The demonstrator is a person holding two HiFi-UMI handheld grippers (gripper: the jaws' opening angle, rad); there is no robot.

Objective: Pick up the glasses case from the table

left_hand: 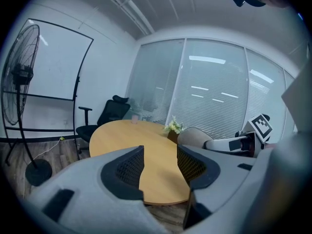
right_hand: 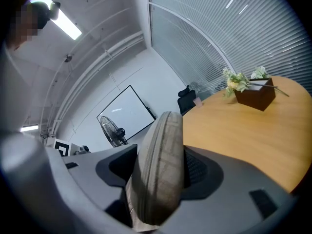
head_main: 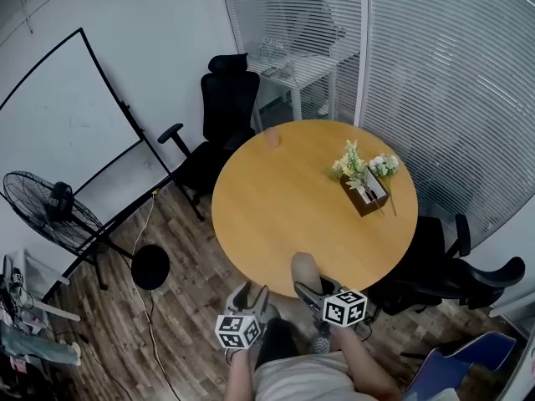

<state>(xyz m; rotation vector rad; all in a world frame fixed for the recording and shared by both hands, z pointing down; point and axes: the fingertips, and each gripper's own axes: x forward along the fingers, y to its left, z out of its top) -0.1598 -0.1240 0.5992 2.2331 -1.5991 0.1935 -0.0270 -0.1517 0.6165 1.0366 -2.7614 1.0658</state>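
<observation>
The glasses case (right_hand: 161, 172), a beige-grey zip case, stands on edge between the jaws of my right gripper (right_hand: 158, 167), which is shut on it. In the head view the case (head_main: 306, 270) pokes forward over the near edge of the round wooden table (head_main: 284, 215), held by the right gripper (head_main: 311, 289). My left gripper (head_main: 251, 297) hovers just left of it, off the table's near edge. Its jaws (left_hand: 160, 165) stand open with only the tabletop visible between them. The left gripper view also catches the case (left_hand: 194, 136) in the right gripper (left_hand: 229, 144).
A brown box of flowers (head_main: 365, 192) sits at the table's right. A small pink cup (head_main: 272, 137) stands at its far edge. Black office chairs (head_main: 219, 124) (head_main: 451, 270) flank the table. A floor fan (head_main: 52, 209) and whiteboard (head_main: 67, 115) stand at left.
</observation>
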